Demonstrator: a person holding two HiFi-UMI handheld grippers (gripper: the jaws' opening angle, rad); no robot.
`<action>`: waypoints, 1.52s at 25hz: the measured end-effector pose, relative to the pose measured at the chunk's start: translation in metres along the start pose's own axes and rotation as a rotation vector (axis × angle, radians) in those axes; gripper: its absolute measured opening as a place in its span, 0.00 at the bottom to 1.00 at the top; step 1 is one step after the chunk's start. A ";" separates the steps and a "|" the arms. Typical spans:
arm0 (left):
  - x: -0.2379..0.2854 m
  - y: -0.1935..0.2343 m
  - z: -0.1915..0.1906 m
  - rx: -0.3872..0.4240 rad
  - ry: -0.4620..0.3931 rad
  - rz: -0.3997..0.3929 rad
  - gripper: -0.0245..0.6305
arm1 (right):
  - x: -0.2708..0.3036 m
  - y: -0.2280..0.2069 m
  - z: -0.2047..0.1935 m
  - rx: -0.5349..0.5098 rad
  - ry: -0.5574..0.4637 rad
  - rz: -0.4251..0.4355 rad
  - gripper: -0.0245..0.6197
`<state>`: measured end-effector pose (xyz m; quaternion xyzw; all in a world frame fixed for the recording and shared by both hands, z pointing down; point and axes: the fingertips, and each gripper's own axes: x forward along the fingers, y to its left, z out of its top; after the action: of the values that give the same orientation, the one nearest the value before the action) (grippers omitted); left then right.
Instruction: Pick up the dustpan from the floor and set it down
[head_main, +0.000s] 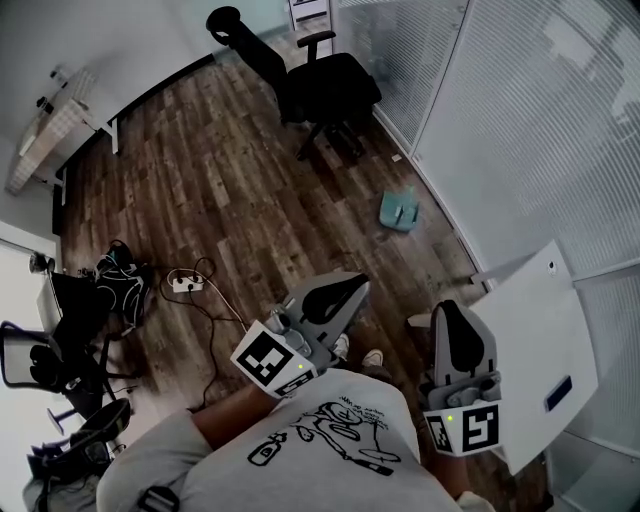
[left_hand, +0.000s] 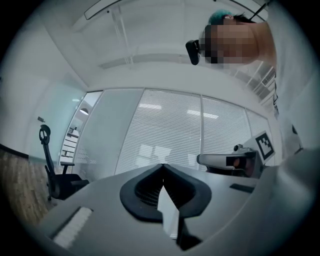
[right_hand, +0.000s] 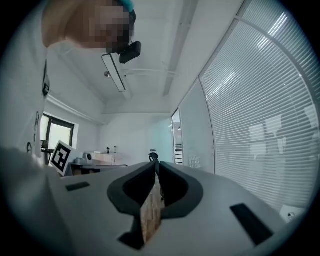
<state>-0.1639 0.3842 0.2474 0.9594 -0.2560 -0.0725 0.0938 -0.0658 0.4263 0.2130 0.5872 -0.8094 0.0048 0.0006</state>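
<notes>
A teal dustpan (head_main: 400, 210) lies on the wooden floor close to the glass wall, well ahead of both grippers. My left gripper (head_main: 362, 285) is held level in front of my chest, jaws together, nothing in them. My right gripper (head_main: 447, 305) is beside it on the right, also shut and empty. In the left gripper view the jaw tips (left_hand: 163, 165) meet and point at the blinds, with the right gripper (left_hand: 235, 161) off to the side. In the right gripper view the tips (right_hand: 154, 162) touch. Neither gripper view shows the dustpan.
A black office chair (head_main: 320, 85) stands beyond the dustpan. A white table (head_main: 540, 340) is at my right, against the glass wall with blinds (head_main: 520, 130). A power strip with cables (head_main: 185, 283) and bags (head_main: 115, 275) lie at the left.
</notes>
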 end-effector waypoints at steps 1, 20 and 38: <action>-0.003 0.002 -0.001 -0.003 0.004 -0.002 0.04 | 0.001 0.002 -0.002 0.002 0.003 -0.004 0.07; 0.034 0.035 -0.014 -0.021 0.032 0.025 0.04 | 0.040 -0.048 -0.026 0.032 0.039 -0.019 0.07; 0.199 0.049 -0.025 0.003 0.043 0.045 0.04 | 0.088 -0.210 -0.024 0.030 0.031 0.009 0.07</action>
<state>-0.0114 0.2455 0.2645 0.9549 -0.2754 -0.0494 0.0992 0.1065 0.2773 0.2387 0.5835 -0.8117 0.0258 0.0042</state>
